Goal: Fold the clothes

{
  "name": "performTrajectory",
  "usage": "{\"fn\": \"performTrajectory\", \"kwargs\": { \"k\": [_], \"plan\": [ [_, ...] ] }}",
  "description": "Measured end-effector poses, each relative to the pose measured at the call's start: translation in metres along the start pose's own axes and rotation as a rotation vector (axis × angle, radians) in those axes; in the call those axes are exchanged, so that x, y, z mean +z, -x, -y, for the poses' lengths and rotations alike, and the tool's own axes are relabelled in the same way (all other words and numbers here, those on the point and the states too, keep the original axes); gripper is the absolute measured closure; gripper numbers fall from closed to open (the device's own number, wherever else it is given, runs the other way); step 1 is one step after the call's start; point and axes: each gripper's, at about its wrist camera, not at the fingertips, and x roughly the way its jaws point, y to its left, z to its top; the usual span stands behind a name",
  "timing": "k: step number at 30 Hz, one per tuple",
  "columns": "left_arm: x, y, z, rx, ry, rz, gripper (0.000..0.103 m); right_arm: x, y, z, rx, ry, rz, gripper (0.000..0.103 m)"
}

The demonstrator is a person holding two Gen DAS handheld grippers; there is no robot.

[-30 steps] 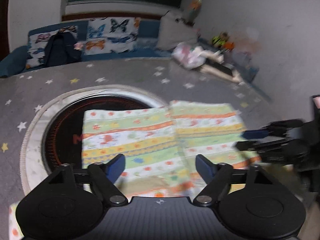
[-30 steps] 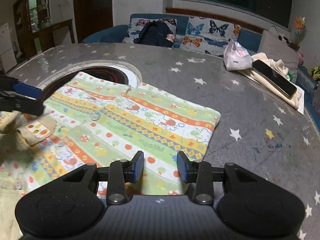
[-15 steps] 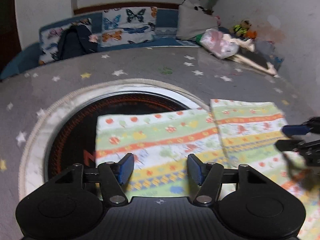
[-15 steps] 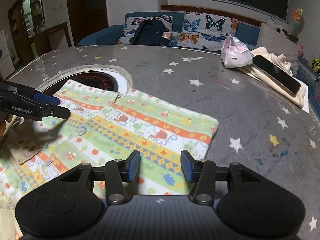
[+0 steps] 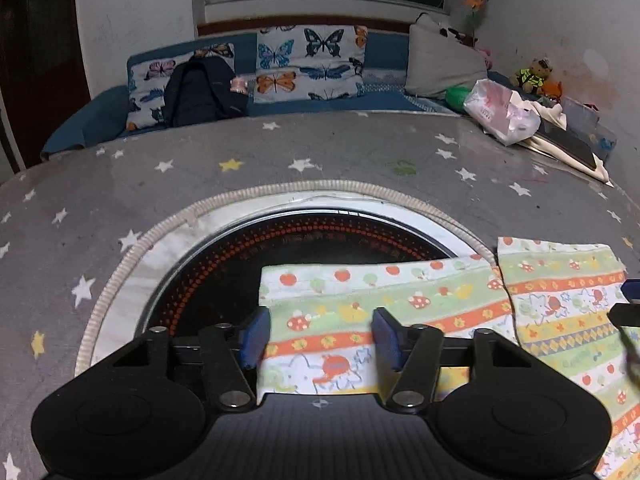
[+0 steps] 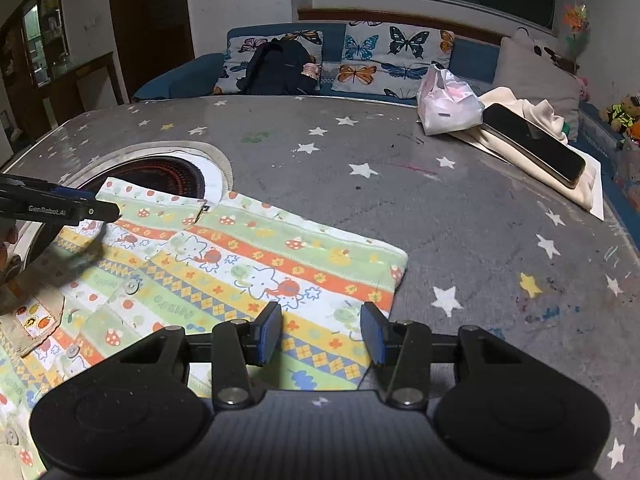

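A striped child's garment with cartoon prints lies flat on the grey star-patterned table, partly over the round black hob. My left gripper is open above the garment's far left corner. My right gripper is open over the garment's right edge, near its corner. The left gripper's fingers show at the left of the right wrist view. The right gripper's fingertips show at the right edge of the left wrist view.
A pink plastic bag, a cream folded cloth and a dark phone lie at the table's far right. A sofa with butterfly cushions and a dark backpack stands behind the table.
Both grippers moved forward toward the garment's far edge. The left gripper's jaws narrowed somewhat; the right gripper's jaws widened a little. The garment lies as before.
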Motion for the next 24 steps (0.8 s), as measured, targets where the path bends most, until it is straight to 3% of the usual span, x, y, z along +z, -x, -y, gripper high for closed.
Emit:
{"fn": "performTrajectory", "kwargs": {
  "k": [1, 4, 11, 16, 20, 22, 24],
  "plan": [
    [0.001, -0.001, -0.002, -0.009, 0.006, -0.005, 0.063, 0.000, 0.000, 0.001, -0.005, -0.007, 0.001, 0.060],
    [0.002, -0.002, -0.006, -0.011, 0.018, -0.006, 0.065, 0.001, 0.000, 0.003, -0.018, -0.016, 0.002, 0.059],
    [0.001, -0.002, -0.003, -0.004, 0.014, 0.003, 0.057, 0.003, -0.003, 0.005, -0.013, -0.027, -0.008, 0.061],
    [0.001, -0.001, -0.007, -0.008, 0.018, 0.011, 0.065, 0.006, -0.005, 0.000, -0.002, -0.002, -0.006, 0.091],
    [0.000, 0.001, -0.016, 0.006, 0.033, 0.017, 0.064, 0.009, -0.007, -0.002, 0.005, 0.002, -0.004, 0.096],
    [-0.001, -0.001, -0.019, 0.031, 0.033, 0.011, 0.051, 0.010, -0.009, -0.003, 0.006, 0.007, -0.004, 0.096],
    [-0.003, -0.002, -0.021, 0.034, 0.040, 0.012, 0.048, 0.012, -0.010, -0.004, 0.008, 0.007, -0.002, 0.096]
  ]
}}
